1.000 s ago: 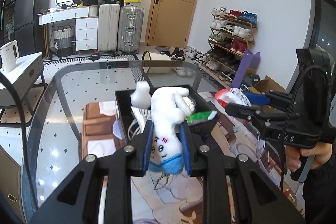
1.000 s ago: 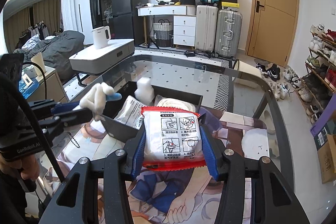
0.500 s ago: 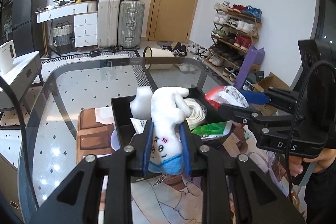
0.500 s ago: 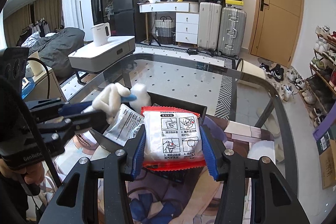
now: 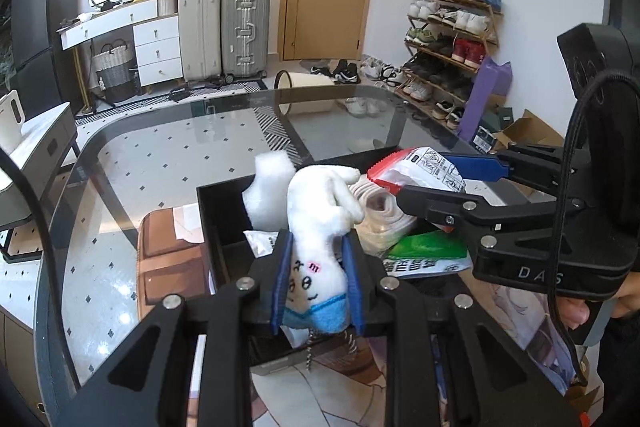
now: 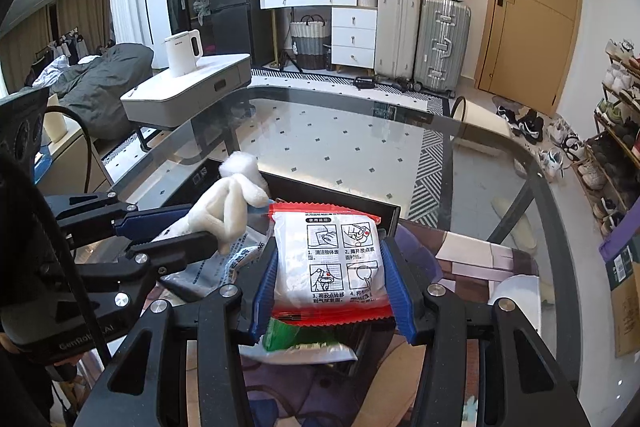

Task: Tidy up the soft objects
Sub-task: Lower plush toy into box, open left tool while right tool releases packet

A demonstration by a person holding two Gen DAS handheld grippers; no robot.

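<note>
My left gripper (image 5: 316,259) is shut on a white plush toy (image 5: 320,227) with a blue end and a drawn face, held over the black tray (image 5: 224,211). My right gripper (image 6: 332,267) is shut on a white packet with red edges (image 6: 332,259), held over the same tray (image 6: 344,197). The packet also shows in the left wrist view (image 5: 416,169), and the plush in the right wrist view (image 6: 228,211). In the tray lie a green packet (image 5: 428,255), a roll of white tape (image 5: 384,211), a white fluffy piece (image 5: 268,191) and a pale printed packet (image 6: 216,267).
The tray sits on a printed mat (image 6: 472,259) on a glass table (image 5: 160,155). A brown pad (image 5: 168,259) lies left of the tray. Suitcases (image 5: 224,27), a white dresser (image 5: 132,39), a shoe rack (image 5: 448,39) and a side table with a kettle (image 6: 188,83) stand beyond.
Both grippers have moved forward over the black tray, each still holding its item. The packet now hangs above the green packet, and the plush sits closer to the tray's middle.
</note>
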